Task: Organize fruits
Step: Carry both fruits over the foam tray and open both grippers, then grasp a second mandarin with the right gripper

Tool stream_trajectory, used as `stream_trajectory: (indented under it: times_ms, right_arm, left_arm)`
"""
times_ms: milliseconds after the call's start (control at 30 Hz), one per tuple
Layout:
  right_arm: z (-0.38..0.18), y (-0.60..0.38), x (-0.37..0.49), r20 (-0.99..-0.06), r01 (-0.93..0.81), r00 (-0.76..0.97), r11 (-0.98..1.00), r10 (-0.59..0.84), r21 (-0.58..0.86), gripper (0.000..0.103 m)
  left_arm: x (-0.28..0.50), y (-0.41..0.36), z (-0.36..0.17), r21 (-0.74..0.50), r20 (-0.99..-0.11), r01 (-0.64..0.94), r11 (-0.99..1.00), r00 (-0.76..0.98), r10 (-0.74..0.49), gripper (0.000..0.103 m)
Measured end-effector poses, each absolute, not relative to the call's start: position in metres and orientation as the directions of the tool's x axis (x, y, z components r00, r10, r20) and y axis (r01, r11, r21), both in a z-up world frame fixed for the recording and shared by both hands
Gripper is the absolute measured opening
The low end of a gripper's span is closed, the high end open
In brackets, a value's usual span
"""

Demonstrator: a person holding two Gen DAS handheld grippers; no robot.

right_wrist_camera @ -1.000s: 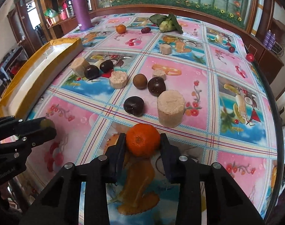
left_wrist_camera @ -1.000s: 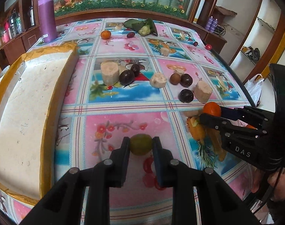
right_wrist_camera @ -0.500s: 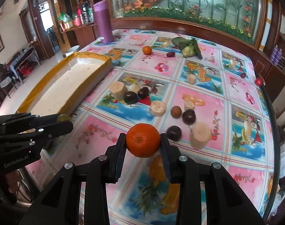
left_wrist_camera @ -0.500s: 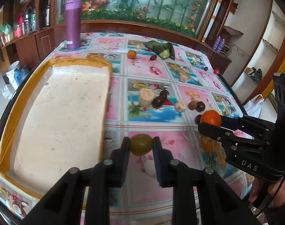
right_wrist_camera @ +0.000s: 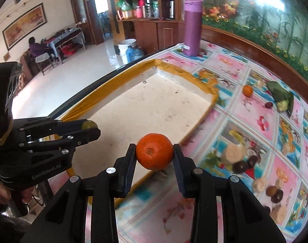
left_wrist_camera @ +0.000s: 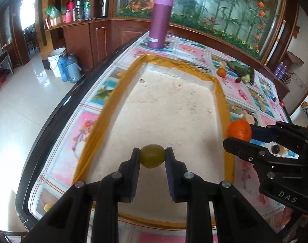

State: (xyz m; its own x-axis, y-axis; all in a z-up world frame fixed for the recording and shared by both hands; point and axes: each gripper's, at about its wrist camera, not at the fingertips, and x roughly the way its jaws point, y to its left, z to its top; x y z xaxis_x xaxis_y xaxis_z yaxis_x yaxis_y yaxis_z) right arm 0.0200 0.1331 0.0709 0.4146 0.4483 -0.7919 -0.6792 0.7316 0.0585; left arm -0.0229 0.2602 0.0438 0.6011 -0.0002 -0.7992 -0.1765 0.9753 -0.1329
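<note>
My left gripper [left_wrist_camera: 152, 159] is shut on a green fruit [left_wrist_camera: 152, 156] and holds it in the air over the near part of a long white tray with a yellow rim [left_wrist_camera: 170, 105]. My right gripper [right_wrist_camera: 155, 156] is shut on an orange [right_wrist_camera: 155, 151], held above the tray's right rim [right_wrist_camera: 196, 129]. The right gripper with the orange [left_wrist_camera: 239, 130] shows at the right of the left wrist view. The left gripper with the green fruit [right_wrist_camera: 89, 124] shows at the left of the right wrist view. The tray has nothing in it.
Dark round fruits [right_wrist_camera: 240, 166], pale cut pieces [right_wrist_camera: 234, 151], another orange [right_wrist_camera: 247, 90] and a leafy bundle [right_wrist_camera: 281, 99] lie on the flowered tablecloth right of the tray. A purple flask [left_wrist_camera: 161, 21] stands behind the tray. The table's left edge [left_wrist_camera: 58, 111] runs close to the tray.
Both grippers have swung left with their fruits, from over the tablecloth to the tray. The left one is now over the tray, the right one at its right rim.
</note>
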Motion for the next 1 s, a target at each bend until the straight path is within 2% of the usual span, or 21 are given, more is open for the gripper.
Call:
stream_trajectory:
  times_ms: [233,600,767,867,1000]
  right_arm:
    - [0.04,0.171,0.034,-0.838,-0.709,0.336,0.701,0.43,0.075,0.034]
    - [0.025,0.177,0.037,-0.863,-0.699,0.328,0.713,0.384,0.051,0.035]
    - [0.03,0.173,0.034,-0.855,-0.694,0.341,0.718,0.39,0.051,0.04]
    - [0.038,0.167,0.03,-0.844,-0.691,0.357,0.721,0.401,0.05,0.04]
    - [0.053,0.152,0.021,-0.822,-0.684,0.377,0.726,0.427,0.063,0.04]
  left_arm:
    - [-0.019,0.278,0.026,-0.109,-0.821,-0.192,0.975,0.57,0.02,0.027]
    - [-0.019,0.269,0.014,-0.018,-0.824,-0.144,0.989,0.562,0.067,0.029]
    - [-0.025,0.267,0.021,-0.022,-0.82,-0.141,0.99,0.569,0.062,0.037]
    - [-0.033,0.266,0.027,-0.01,-0.811,-0.149,0.989,0.579,0.079,0.049]
    - [-0.047,0.265,0.039,0.002,-0.789,-0.155,0.988,0.606,0.096,0.05]
